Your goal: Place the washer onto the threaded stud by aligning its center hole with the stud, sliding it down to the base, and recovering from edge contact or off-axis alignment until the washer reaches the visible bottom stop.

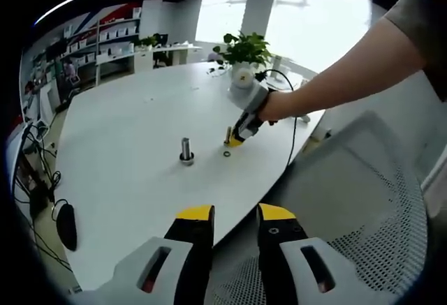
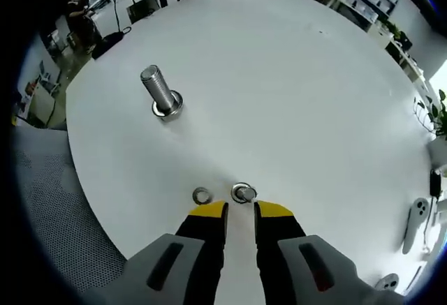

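A threaded stud [image 1: 186,149] [image 2: 161,90] stands upright on the white round table [image 1: 126,144] [image 2: 293,82], with a metal ring around its base. Two small washers lie on the table near its edge: one washer [image 2: 243,192] sits just ahead of the gap of my right gripper [image 2: 242,210], the other washer [image 2: 202,195] a little to its left. The right jaws stand slightly apart with nothing between them. In the left gripper view a person's hand holds the right gripper [image 1: 235,139] tipped down beside a washer [image 1: 227,153]. My left gripper [image 1: 236,213] hangs open, off the table edge.
A grey mesh chair [image 1: 363,200] [image 2: 49,207] stands at the table's near edge. A potted plant [image 1: 244,50] and a black cable [image 1: 293,116] are on the far side. White controllers [image 2: 418,221] lie at the right rim. Shelves and desks stand beyond.
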